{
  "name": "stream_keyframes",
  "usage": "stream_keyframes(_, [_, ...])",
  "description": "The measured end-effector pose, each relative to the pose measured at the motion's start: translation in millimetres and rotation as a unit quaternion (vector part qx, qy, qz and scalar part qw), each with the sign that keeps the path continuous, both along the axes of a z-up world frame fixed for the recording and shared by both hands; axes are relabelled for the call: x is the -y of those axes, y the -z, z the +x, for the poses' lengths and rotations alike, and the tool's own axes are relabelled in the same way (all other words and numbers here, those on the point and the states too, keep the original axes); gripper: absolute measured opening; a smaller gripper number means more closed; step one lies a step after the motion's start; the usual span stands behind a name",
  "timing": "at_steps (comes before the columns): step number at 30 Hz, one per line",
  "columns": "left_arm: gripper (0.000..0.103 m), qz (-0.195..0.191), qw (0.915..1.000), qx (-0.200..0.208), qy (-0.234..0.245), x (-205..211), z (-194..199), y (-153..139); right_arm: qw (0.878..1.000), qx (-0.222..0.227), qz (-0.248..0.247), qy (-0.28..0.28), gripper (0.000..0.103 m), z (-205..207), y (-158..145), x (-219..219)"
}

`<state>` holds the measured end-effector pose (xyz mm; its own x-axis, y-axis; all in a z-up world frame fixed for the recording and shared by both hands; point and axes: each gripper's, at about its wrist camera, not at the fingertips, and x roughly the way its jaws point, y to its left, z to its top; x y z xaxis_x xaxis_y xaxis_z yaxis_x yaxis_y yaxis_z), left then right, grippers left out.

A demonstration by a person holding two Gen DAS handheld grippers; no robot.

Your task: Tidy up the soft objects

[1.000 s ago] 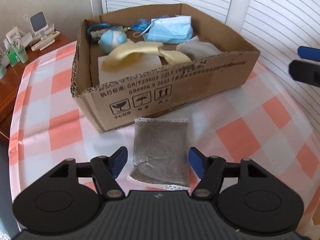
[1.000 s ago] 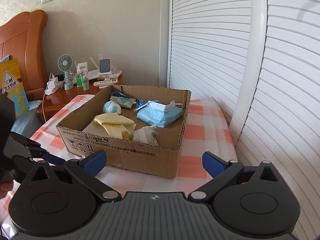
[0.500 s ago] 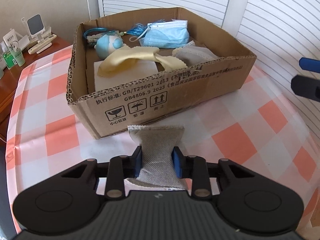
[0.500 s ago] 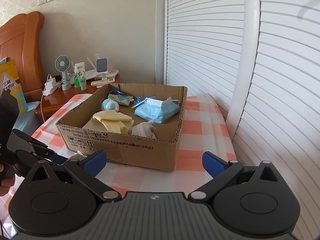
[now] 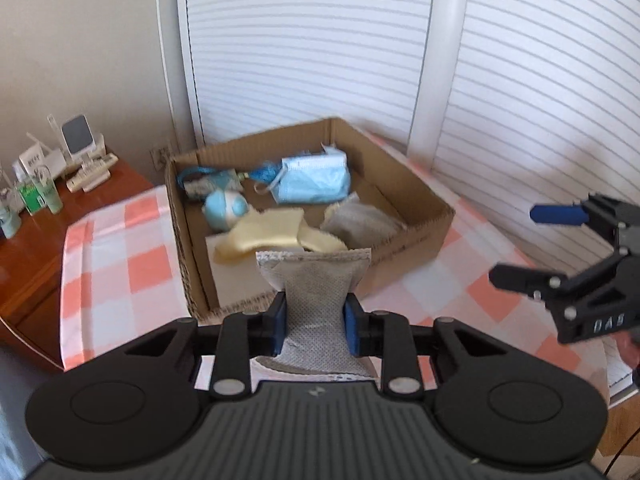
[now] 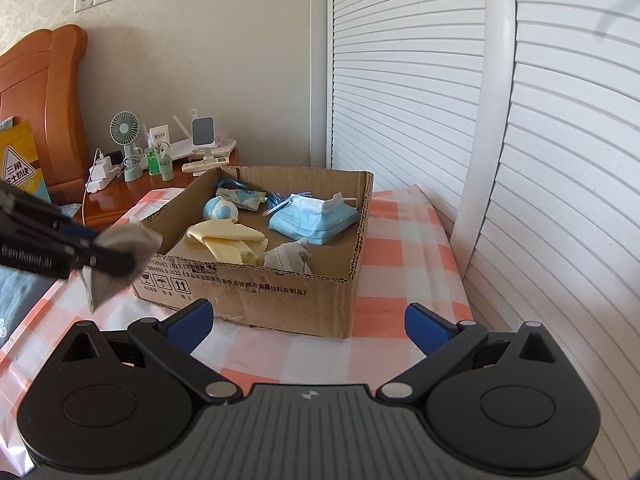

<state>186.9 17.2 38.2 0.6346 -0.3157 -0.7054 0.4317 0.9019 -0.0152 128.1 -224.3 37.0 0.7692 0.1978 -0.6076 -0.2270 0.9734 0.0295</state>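
One grey mesh pouch (image 5: 314,312) is pinched at its waist between the blue pads (image 5: 279,330) of the left gripper (image 5: 314,330), jaws nearly closed on it; it is held off the checked tablecloth (image 5: 120,264), w/ its top edge at the near wall of the cardboard box (image 5: 424,216). In the right wrist view the same pouch (image 6: 120,256) is seen, blurred, near the box's (image 6: 280,300) near-left corner, clamped in the left gripper (image 6: 96,258). The right gripper (image 6: 308,326) is spread wide w/ nothing between its fingers, and is seen off the box's right side in the left wrist view (image 5: 532,248). Inside the box are counted: 1 stack of blue face masks (image 5: 314,182) at the far side, 1 pale-blue round toy (image 5: 224,210), 1 patterned sachet on a blue cord (image 5: 204,184) in the far-left corner, 1 yellow cloth (image 5: 272,234) over a white pad (image 5: 232,272), and 1 more grey pouch (image 5: 358,224) approx. at the near-right. One box stands on the table.
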Motion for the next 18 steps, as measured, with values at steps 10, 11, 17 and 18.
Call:
stream_keyframes(10, [0.102,0.012,0.9929,0.102,-0.061,4.4,43.0,-10.8,1.000,0.001,-0.002,-0.007,0.103,-4.5,-5.1,-4.7])
stream_keyframes(11, [0.102,0.019,0.9922,0.107,-0.061,5.9,39.1,-10.3,1.000,0.001,-0.003,-0.007,0.103,-5.0,-5.8,-5.2])
stream_keyframes(17, [0.102,0.044,0.9904,0.110,-0.072,8.4,2.2,-8.1,0.999,-0.024,-0.018,0.024,0.103,-3.9,-9.8,-11.8])
stream_keyframes(18, [0.102,0.045,0.9907,0.103,-0.077,8.3,-4.5,-8.4,0.999,-0.029,-0.020,0.032,0.103,-3.9,-10.8,-12.7])
